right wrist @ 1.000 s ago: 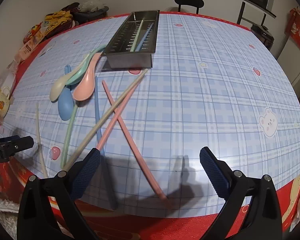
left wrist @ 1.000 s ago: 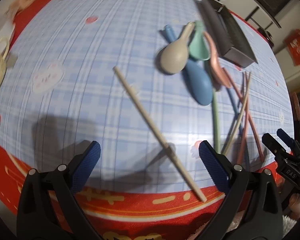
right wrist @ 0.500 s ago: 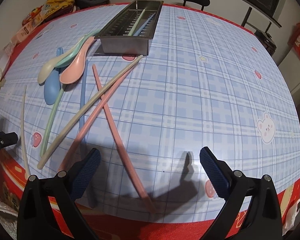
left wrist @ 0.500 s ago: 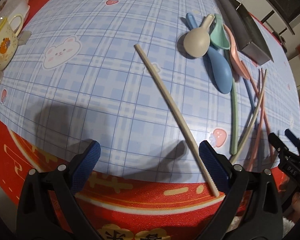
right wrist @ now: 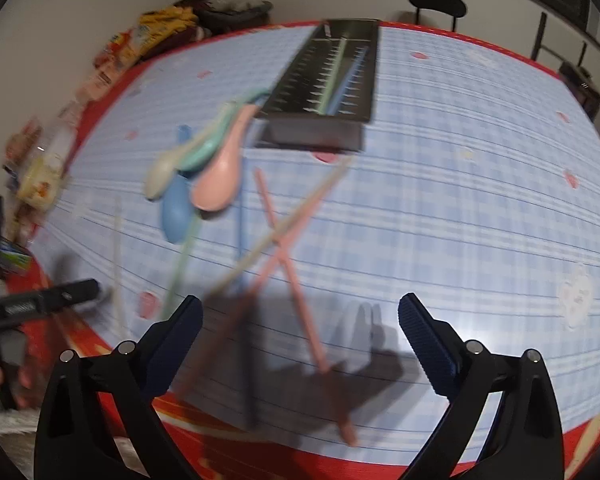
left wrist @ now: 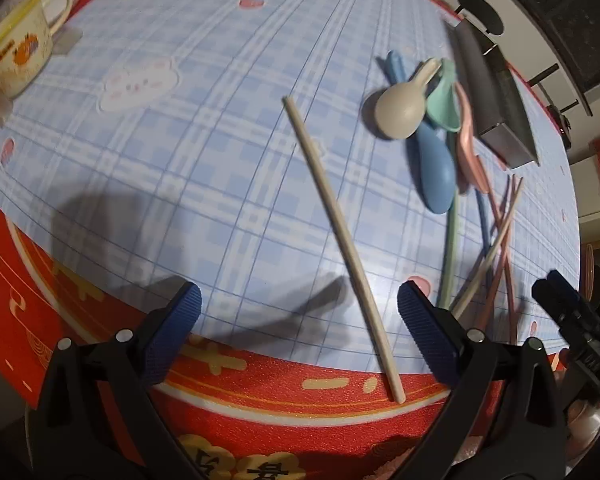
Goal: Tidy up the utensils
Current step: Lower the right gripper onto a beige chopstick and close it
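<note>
Right now the left gripper (left wrist: 299, 312) hangs wide and empty above a beige chopstick (left wrist: 340, 236) whose near end overhangs the table edge (left wrist: 260, 384). The right gripper (right wrist: 300, 320) is narrowing its jaws over crossed pink chopsticks (right wrist: 292, 264), pads touching nothing. A clumsy nudge could tip the beige one off, and a blind squeeze might pinch several sticks instead of one. The metal tray (right wrist: 332, 80) sits beyond.

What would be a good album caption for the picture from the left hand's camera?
Open left tongs hover over a lone beige chopstick, spoons and metal tray beyond.
</note>
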A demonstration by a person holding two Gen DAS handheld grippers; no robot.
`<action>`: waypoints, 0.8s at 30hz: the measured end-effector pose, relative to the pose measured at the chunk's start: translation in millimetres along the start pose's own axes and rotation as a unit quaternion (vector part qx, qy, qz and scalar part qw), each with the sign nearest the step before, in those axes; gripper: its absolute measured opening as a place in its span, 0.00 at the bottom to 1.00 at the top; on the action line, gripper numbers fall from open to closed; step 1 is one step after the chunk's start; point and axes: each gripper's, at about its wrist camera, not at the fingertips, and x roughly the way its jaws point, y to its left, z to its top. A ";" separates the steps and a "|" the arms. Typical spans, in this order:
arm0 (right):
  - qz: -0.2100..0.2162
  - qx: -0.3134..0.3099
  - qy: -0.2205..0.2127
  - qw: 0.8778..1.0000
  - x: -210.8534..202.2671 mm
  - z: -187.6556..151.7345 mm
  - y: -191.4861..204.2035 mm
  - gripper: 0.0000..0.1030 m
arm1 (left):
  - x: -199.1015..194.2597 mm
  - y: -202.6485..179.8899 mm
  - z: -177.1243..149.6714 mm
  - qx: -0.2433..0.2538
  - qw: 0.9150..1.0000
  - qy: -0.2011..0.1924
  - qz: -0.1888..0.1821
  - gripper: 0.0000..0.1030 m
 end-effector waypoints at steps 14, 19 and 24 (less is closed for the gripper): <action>0.058 0.022 0.049 0.997 30.8 20.8 35.0 0.32 | -14.9 -14.9 5.8 0.039 0.997 -0.011 -0.061 0.43; 0.045 0.057 0.065 0.995 42.1 26.1 28.8 0.29 | -5.5 -16.5 5.8 0.038 0.996 0.001 -0.081 0.34; 0.034 0.070 0.072 0.994 48.7 28.9 28.1 0.27 | 0.0 -21.0 5.4 0.046 0.995 0.007 -0.084 0.32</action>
